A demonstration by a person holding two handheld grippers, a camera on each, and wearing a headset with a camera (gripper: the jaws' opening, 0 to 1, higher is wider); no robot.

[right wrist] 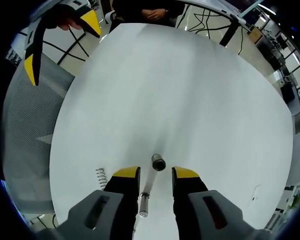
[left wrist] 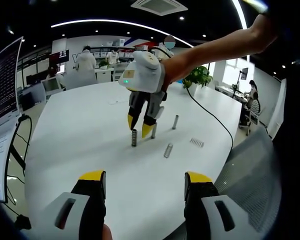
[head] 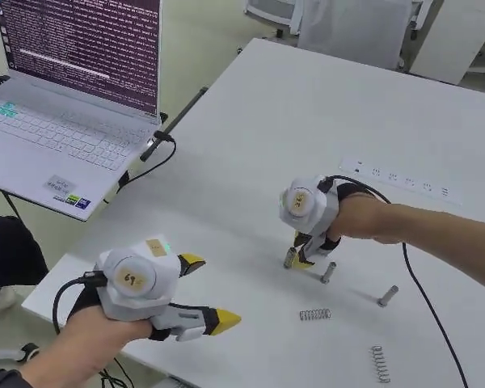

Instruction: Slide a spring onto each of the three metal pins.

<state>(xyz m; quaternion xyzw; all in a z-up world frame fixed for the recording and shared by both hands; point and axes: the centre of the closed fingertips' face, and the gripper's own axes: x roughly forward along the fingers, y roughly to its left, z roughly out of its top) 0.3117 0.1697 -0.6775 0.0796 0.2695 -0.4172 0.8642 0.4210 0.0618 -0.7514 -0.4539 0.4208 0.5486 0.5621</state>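
Lower left, left hand-held gripper [head: 209,291] gapes empty. Centre, right hand-held gripper [head: 301,252], partly spread and empty, could knock over the spring-covered pin [head: 289,258] beside it.

Left low and level, right tipped downward.
We hold our left gripper [head: 210,291] low at near left, jaws wide apart; our right gripper [head: 301,260] points straight down farther right, wrist bent, jaws narrowly parted, seemingly gripping nothing.
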